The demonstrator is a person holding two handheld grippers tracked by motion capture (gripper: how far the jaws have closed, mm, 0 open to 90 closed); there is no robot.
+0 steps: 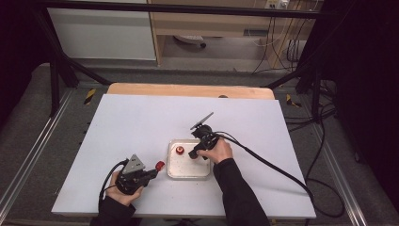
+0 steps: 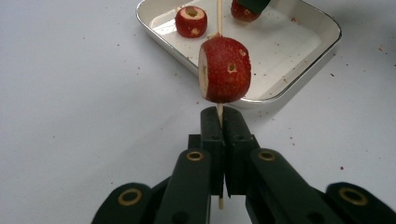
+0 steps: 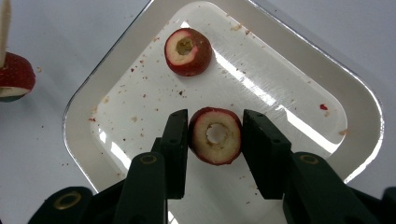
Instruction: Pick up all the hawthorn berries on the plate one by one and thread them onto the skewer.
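Note:
My left gripper (image 2: 219,112) is shut on a thin wooden skewer (image 2: 219,14) that points away from it. A red cored fruit piece (image 2: 225,70) is threaded on the skewer just past the jaw tips, above the white table beside the tray. In the high view this gripper (image 1: 155,170) sits at the front left with the fruit (image 1: 160,165) at its tip. My right gripper (image 3: 215,116) reaches down into the metal tray (image 3: 369,107), and both its pads press on a second cored fruit (image 3: 215,135). A third fruit (image 3: 187,51) lies loose in the tray.
The tray (image 1: 188,177) sits mid-table on a white board, with red crumbs scattered in and around it. Cables trail from both grippers toward the front and right. A wooden table edge (image 1: 188,89) lies at the back, and black frame bars stand beyond it.

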